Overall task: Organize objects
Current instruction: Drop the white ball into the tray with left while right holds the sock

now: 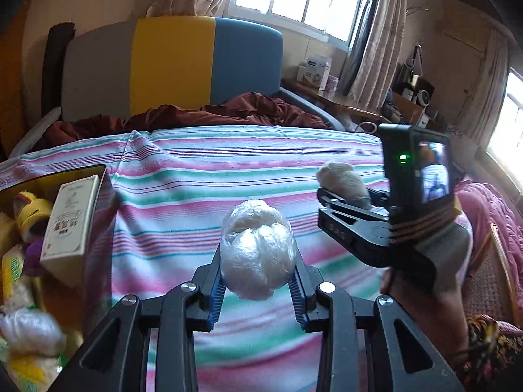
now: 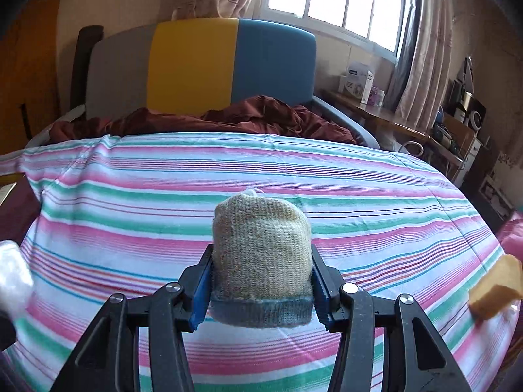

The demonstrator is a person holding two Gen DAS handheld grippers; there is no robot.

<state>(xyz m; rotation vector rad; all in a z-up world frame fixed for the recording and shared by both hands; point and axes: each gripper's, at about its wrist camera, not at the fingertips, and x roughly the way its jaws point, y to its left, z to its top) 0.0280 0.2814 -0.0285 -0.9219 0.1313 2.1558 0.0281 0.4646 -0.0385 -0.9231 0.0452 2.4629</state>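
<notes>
My left gripper (image 1: 258,281) is shut on a clear plastic-wrapped white bundle (image 1: 256,254), held above the striped bedsheet (image 1: 183,176). My right gripper (image 2: 261,281) is shut on a rolled beige knit sock with a blue-grey cuff (image 2: 261,254), also above the sheet. In the left wrist view the right gripper (image 1: 330,202) shows at the right with the beige sock (image 1: 343,179) between its fingers. The wrapped bundle appears blurred at the left edge of the right wrist view (image 2: 13,277).
An open box (image 1: 101,176) at the left holds a white carton (image 1: 72,219), a yellow plush toy (image 1: 31,215) and bagged items (image 1: 29,330). A yellow sponge (image 2: 497,287) lies at the sheet's right edge. A maroon blanket (image 2: 228,117), headboard (image 2: 196,65) and cluttered side table (image 2: 376,111) stand behind.
</notes>
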